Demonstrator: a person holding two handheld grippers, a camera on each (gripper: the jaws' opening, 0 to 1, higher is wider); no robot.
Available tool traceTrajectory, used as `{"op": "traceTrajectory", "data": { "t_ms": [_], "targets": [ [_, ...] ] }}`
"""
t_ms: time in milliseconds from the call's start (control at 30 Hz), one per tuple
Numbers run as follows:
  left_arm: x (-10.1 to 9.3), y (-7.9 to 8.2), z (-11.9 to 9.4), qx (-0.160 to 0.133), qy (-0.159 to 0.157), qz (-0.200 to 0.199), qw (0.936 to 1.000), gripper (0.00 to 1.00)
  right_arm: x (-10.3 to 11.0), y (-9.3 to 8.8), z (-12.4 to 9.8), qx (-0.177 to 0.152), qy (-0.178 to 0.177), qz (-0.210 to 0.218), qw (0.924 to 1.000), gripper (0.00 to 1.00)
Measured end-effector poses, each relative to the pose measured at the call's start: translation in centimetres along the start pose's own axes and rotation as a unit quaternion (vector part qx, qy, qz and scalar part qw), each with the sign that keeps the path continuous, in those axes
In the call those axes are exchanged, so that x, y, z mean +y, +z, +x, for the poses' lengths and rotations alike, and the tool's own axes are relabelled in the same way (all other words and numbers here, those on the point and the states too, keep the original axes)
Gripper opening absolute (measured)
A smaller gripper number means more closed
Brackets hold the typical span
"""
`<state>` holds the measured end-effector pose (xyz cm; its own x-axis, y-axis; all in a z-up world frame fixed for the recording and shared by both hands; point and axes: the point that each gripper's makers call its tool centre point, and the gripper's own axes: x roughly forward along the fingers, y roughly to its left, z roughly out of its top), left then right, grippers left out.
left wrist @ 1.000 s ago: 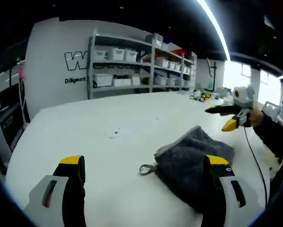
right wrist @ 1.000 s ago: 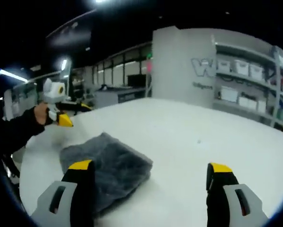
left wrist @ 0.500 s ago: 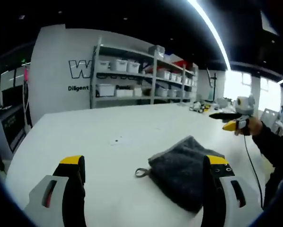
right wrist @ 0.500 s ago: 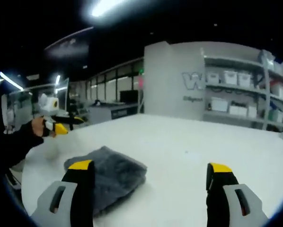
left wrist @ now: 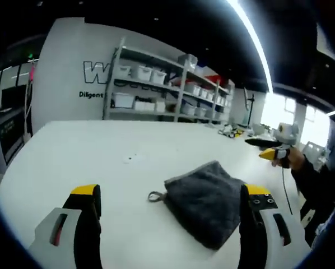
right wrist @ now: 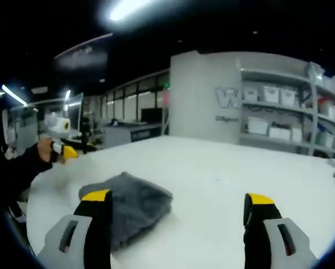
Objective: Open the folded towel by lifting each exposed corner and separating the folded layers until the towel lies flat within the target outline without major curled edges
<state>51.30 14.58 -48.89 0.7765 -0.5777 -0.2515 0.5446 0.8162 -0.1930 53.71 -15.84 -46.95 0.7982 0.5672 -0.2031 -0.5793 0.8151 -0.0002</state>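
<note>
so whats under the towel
The folded grey towel lies straight on the white table, hanging loop out on the bare top. Anything beneath the folds, such as an outline, is covered.

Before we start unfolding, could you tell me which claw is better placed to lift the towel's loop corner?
Probably the left. In the left gripper view the loop sits between the open left claw and faces it, while from the right claw the towel shows its far side.

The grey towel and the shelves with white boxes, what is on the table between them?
In the left gripper view, between the folded grey towel and the metal shelves lies bare white table.
</note>
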Motion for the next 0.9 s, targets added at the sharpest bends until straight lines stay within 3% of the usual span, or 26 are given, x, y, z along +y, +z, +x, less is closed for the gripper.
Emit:
{"op": "traceTrajectory", "data": {
  "t_ms": [233,367,533,700,900],
  "targets": [
    [0.3,-0.1,0.2,0.005,0.003,-0.004,1.0000,0.98,-0.4,-0.3,0.2,0.008,0.001,0.004,1.0000,0.97],
    [1.8,0.1,0.4,0.012,0.013,0.004,0.9998,0.98,0.0,-0.7,0.5,0.023,0.017,0.007,0.9996,0.96],
    [2.2,0.4,1.4,0.012,0.003,-0.006,0.9999,0.95,0.0,-1.2,1.4,0.033,0.025,0.011,0.9991,0.91],
    [2.2,-0.7,3.6,0.031,-0.015,-0.024,0.9991,0.95,-0.1,-2.5,3.1,0.044,0.033,0.029,0.9981,0.90],
    [1.6,-1.7,5.0,0.049,-0.036,-0.037,0.9974,0.92,0.3,-2.7,3.9,0.051,0.038,0.043,0.9970,0.88]
  ]
}}
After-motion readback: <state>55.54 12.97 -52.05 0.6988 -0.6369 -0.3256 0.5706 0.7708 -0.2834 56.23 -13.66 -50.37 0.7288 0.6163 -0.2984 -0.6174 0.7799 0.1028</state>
